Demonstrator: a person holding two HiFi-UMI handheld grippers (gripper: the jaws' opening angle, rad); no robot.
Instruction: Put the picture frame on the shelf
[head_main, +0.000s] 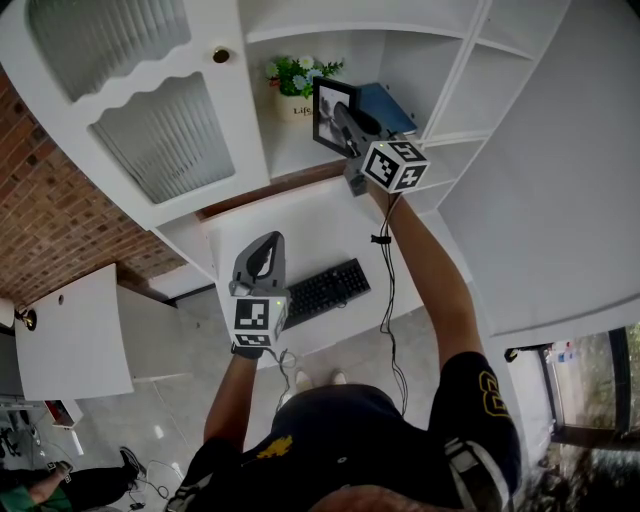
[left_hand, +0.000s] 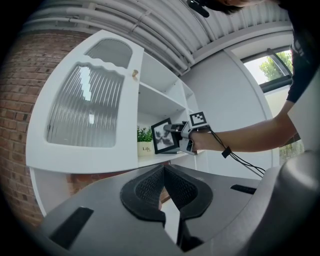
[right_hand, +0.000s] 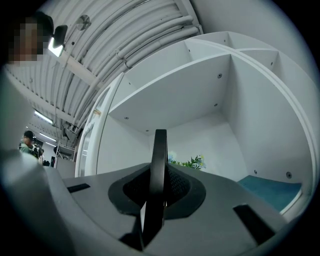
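A black picture frame (head_main: 328, 118) is gripped edge-on between the jaws of the right gripper (head_main: 347, 125) and held upright inside the open compartment of the white shelf (head_main: 300, 160), between a small potted plant (head_main: 297, 88) and a blue book (head_main: 388, 106). The left gripper (head_main: 264, 258) is held low above a keyboard (head_main: 324, 291), its jaws closed on nothing.

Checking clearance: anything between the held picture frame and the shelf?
Nothing visible. The right gripper holds the picture frame inside the shelf compartment; the potted plant and blue item flank it.
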